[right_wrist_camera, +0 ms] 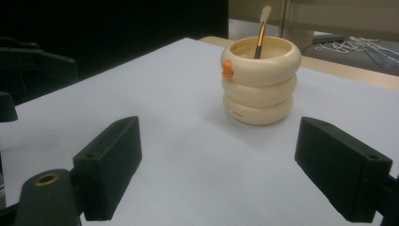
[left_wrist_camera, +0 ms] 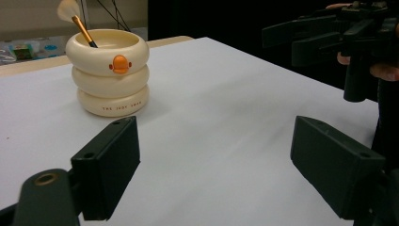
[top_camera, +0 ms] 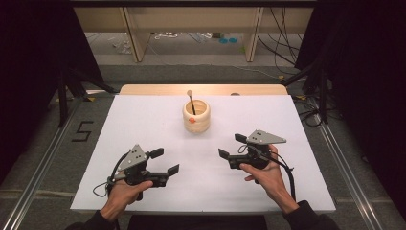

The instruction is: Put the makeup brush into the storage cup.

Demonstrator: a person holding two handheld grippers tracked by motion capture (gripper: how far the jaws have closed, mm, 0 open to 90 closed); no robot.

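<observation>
Upper centre of the high view, a makeup brush point(top_camera: 191, 101) stands in a cream ringed holder point(top_camera: 197, 116), its handle leaning toward the frame's top left, bristles up. On the white tabletop point(top_camera: 143, 124), near the bottom, the left gripper point(top_camera: 164, 161) and right gripper point(top_camera: 231, 146) gape open, empty. Left gripper view adds the holder's orange beak point(left_wrist_camera: 120, 64) and small lettering.

My left gripper point(top_camera: 164, 161) and my right gripper point(top_camera: 232, 146) are black, each with two blocky jaws with small holes. A grey three-cornered plate point(top_camera: 266, 138) with small dark dots sits on top. Black cables point(top_camera: 288, 175) trail back. My sleeves point(top_camera: 306, 216) are dark.
</observation>
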